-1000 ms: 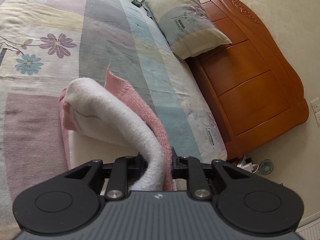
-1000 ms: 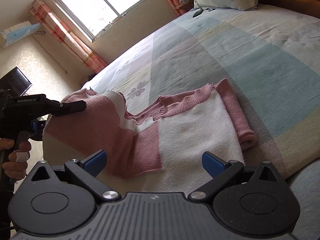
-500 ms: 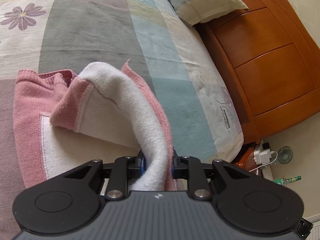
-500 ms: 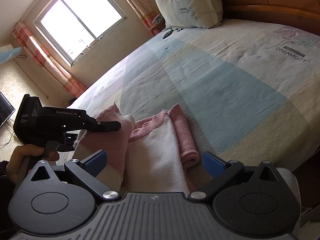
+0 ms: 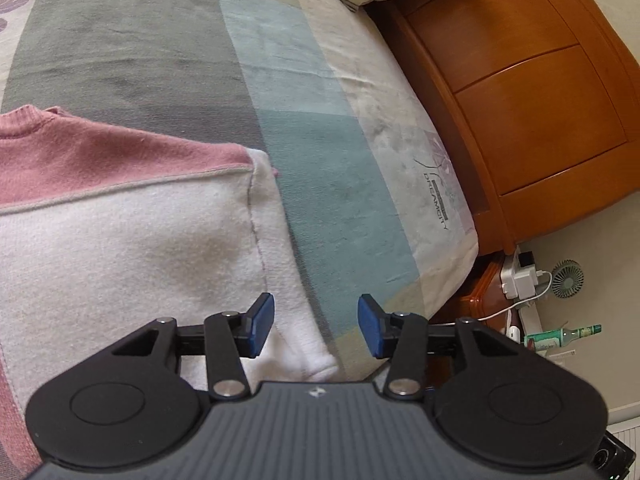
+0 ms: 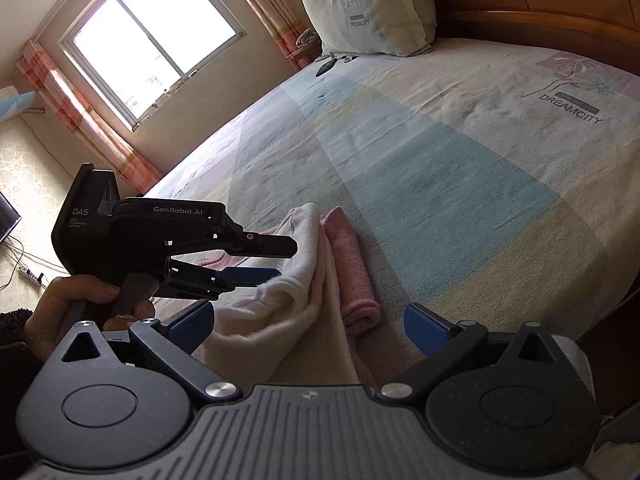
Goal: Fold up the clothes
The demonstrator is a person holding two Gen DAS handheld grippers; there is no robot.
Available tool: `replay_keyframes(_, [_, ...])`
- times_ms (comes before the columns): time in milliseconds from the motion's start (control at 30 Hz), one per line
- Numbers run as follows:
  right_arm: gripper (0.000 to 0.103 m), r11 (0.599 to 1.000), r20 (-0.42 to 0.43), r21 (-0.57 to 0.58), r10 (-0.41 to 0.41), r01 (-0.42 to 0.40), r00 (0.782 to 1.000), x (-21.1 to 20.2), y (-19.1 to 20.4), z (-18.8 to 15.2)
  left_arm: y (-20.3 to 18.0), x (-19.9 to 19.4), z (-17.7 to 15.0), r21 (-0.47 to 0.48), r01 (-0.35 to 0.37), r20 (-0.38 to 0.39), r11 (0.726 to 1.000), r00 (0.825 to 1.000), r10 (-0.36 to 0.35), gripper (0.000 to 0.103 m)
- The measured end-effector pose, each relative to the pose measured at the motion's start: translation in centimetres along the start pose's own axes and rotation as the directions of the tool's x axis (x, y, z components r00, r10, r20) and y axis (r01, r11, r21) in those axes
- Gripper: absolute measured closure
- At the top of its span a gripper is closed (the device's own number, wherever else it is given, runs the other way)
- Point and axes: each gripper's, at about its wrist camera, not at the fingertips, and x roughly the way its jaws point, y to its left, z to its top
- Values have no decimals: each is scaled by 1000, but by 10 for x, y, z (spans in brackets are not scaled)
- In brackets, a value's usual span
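The pink and white sweater (image 5: 120, 232) lies on the near part of the bed (image 5: 320, 184), folded over on itself, white panel uppermost, its folded edge running towards the near right. A pink sleeve roll (image 6: 354, 268) lies along its right side.

Left gripper (image 5: 316, 328): jaws opening, pads clear of the cloth; the white edge lies under and between them, not clamped.

Right gripper (image 6: 308, 326): jaws wide apart, nothing held, hovering over the near end of the sweater.

Judgement: a fold has just been laid and is being released. The next move calls for lifting clear without dragging the edge, then taking hold for a crosswise fold. The pillow (image 6: 368, 8) stands far off at the headboard (image 5: 520, 92).
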Motion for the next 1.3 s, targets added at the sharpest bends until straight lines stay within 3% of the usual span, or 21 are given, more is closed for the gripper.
replay_keyframes(100, [0, 1000, -4, -5, -1, 1, 1000, -1, 0, -2, -6, -12, -3, 51, -6, 42, 999, 999, 4, 51])
replay_keyframes(200, [0, 1000, -18, -15, 20, -20, 1000, -2, -1, -4, -8, -32, -13, 141, -83, 96, 986, 993, 70, 47])
replay_keyframes(333, [0, 992, -71, -34, 118, -121, 990, 1, -1, -10, 3, -59, -34, 215, -205, 179, 955, 969, 168, 43])
replay_keyframes(400, [0, 985, -113, 15, 173, -173, 978, 7, -6, -15, 12, -69, -47, 221, -257, 222, 941, 952, 208, 43])
replay_keyframes(633, [0, 956, -213, 149, 280, -252, 936, 41, -14, -34, 34, -67, -82, 237, -286, 274, 928, 937, 219, 37])
replay_keyframes(767, [3, 956, -197, 143, 283, -258, 939, 58, -13, -37, 31, -59, -84, 257, -301, 295, 918, 929, 222, 33])
replay_keyframes(833, [15, 958, -172, 122, 278, -260, 945, 59, -14, -36, 28, -59, -85, 260, -295, 300, 919, 930, 214, 33])
replay_keyframes(967, [30, 975, -145, 100, 212, -199, 966, 59, -20, -35, 25, -57, -88, 280, -299, 301, 912, 930, 213, 33])
replay_keyframes(1000, [38, 976, -142, 109, 202, -188, 969, 60, -23, -36, 25, -57, -88, 285, -301, 301, 910, 929, 213, 32])
replay_keyframes(1100, [75, 982, -166, 116, 167, -149, 972, 60, -29, -41, 24, -61, -89, 288, -292, 303, 912, 931, 203, 32])
replay_keyframes(1300, [75, 981, -183, 106, 177, -160, 967, 45, -32, -50, 26, -62, -89, 310, -272, 297, 911, 938, 179, 29])
